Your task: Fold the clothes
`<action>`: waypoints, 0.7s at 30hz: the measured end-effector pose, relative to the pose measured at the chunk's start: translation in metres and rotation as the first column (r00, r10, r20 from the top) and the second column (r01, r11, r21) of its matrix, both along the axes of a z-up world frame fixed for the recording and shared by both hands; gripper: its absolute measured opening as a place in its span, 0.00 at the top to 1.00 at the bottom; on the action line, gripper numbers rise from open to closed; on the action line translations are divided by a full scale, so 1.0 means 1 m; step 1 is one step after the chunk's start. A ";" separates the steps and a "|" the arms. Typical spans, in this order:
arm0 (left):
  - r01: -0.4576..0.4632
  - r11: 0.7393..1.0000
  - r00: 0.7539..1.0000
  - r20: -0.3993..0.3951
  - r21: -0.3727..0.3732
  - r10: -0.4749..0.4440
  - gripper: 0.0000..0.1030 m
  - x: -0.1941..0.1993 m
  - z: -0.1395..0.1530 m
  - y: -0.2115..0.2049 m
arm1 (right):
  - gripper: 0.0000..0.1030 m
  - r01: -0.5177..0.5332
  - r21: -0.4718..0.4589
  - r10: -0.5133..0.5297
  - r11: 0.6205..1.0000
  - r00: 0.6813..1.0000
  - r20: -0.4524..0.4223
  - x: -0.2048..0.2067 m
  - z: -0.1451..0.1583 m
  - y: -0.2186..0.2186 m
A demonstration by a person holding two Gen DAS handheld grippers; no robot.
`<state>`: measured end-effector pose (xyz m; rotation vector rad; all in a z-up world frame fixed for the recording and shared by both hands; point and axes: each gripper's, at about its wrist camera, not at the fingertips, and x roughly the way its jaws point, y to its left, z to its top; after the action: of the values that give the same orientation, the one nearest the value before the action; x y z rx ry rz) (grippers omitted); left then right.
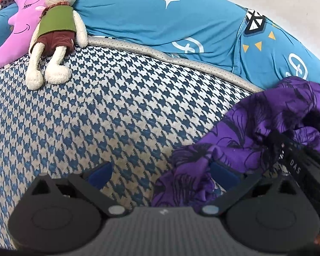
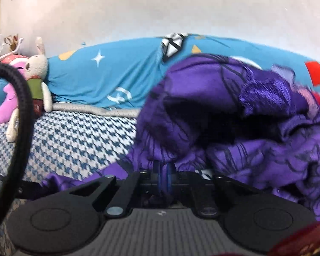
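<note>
The houndstooth blanket [image 1: 108, 111] is serving as the work surface, and most of it is lying bare toward the plush rabbit [image 1: 55, 27] sitting at its far corner. A grey dotted border [image 1: 181, 60] is edging the blanket's far side, and a blue star-print quilt [image 1: 160, 21] is bunching up just behind that border against the wall. The purple garment [image 1: 256, 132] is sitting crumpled on the blanket's near right part, its satin cloth heaped in loose folds with black line-drawn flowers showing. The left gripper [image 1: 161, 173] is hovering with its blue pads spread wide, one over bare blanket and the other touching the garment's edge. The right gripper [image 2: 163, 170] is pinching a fold of the garment, pads nearly together.
</note>
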<state>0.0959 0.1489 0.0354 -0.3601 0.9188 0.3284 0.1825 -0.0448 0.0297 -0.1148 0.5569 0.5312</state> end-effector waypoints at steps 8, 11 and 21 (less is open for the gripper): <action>-0.005 1.000 1.000 -0.004 0.002 0.005 0.00 -0.006 0.002 0.001 | 0.96 -0.110 0.120 0.106 0.987 0.993 0.044 -0.013 0.025 0.006; -0.003 1.000 1.000 -0.002 0.015 0.003 0.00 -0.007 0.003 0.000 | 0.96 -0.156 0.109 0.146 0.982 0.985 0.095 -0.022 0.037 0.016; 0.027 1.000 1.000 -0.004 -0.002 -0.027 0.00 -0.004 0.005 -0.008 | 0.95 -0.039 0.046 0.037 0.998 0.998 0.045 -0.020 0.037 -0.004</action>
<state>0.0915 0.1409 0.0408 -0.3487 0.9274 0.3033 0.1629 -0.0491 0.0667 -0.0924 0.4995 0.5769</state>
